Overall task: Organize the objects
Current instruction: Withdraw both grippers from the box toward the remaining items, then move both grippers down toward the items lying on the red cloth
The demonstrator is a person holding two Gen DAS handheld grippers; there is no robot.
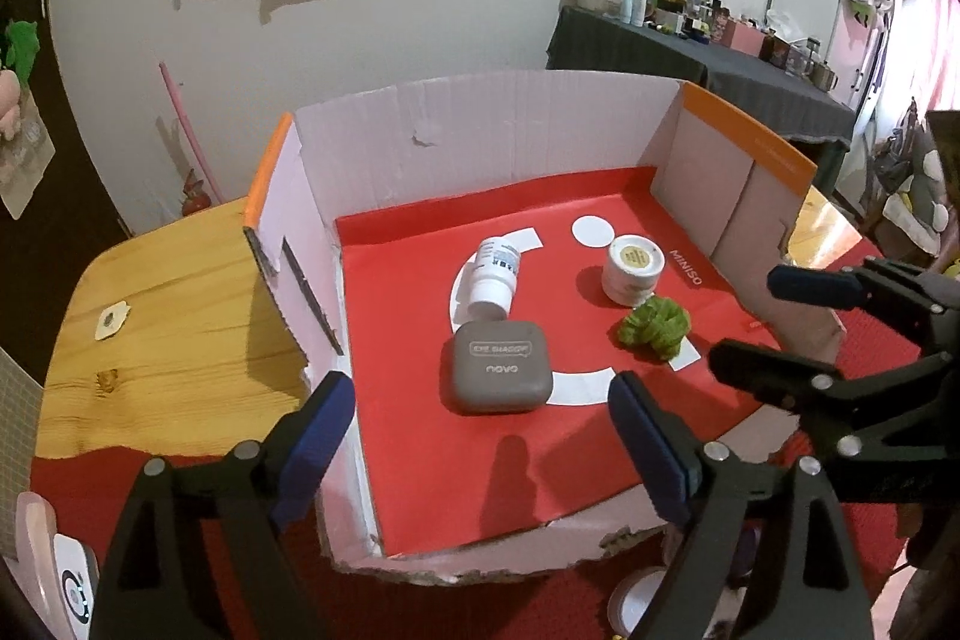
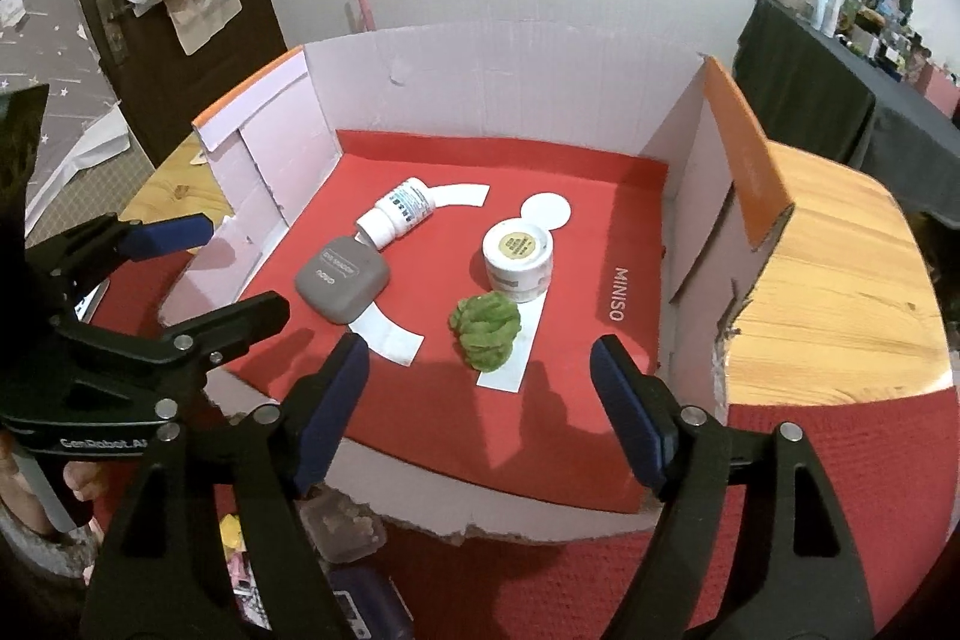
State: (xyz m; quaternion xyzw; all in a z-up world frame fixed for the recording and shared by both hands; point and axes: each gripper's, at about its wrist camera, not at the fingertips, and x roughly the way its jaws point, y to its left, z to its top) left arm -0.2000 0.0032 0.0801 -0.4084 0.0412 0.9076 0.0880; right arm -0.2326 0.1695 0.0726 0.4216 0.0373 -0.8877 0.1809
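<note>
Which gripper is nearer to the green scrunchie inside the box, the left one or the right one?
Right, as far as I can judge. The right gripper hovers open just before the green scrunchie. The left gripper, also open, sits nearer the grey eyeshadow case.

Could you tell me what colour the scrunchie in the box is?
Green scrunchie; right wrist view.

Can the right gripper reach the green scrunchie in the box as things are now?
Probably yes. The right gripper is open and empty above the box's low torn front edge, and the green scrunchie lies just ahead of it with nothing between. The white jar sits behind the scrunchie.
</note>
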